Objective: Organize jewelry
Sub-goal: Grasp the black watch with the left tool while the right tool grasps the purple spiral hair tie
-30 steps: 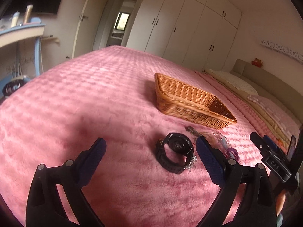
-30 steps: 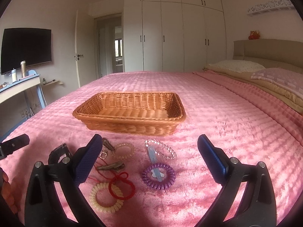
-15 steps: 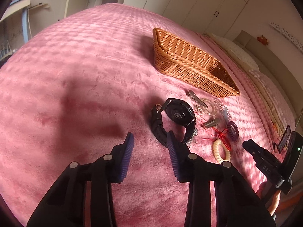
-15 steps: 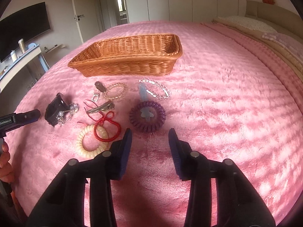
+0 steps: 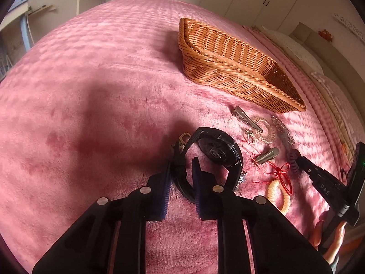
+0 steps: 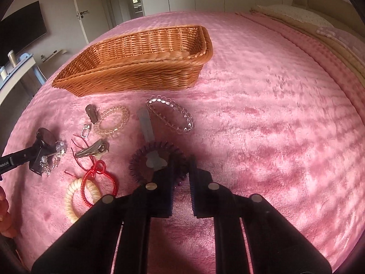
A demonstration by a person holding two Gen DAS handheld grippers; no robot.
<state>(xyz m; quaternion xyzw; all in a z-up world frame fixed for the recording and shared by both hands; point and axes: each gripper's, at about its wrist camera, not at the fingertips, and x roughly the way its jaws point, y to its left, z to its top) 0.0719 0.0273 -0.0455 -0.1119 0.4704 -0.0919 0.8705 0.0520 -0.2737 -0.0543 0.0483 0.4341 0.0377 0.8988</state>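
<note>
On the pink bedspread (image 6: 262, 118), the left gripper (image 5: 181, 171) has just closed on the black watch (image 5: 216, 153); the right gripper (image 6: 181, 166) has just closed on the purple hair tie (image 6: 141, 162)

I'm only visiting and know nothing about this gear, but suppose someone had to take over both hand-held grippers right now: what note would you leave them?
Left hand-held gripper: jaws have just been closing, now pinching the strap of the black watch.
Right hand-held gripper: jaws have just been closing on the rim of the purple coil hair tie.
Both things lie on the pink bedspread, not lifted yet.
The basket looks empty: nothing is sorted so far.
Left to do: both bead bracelets, the hair clips, the red cord and the cream coil tie.
</note>
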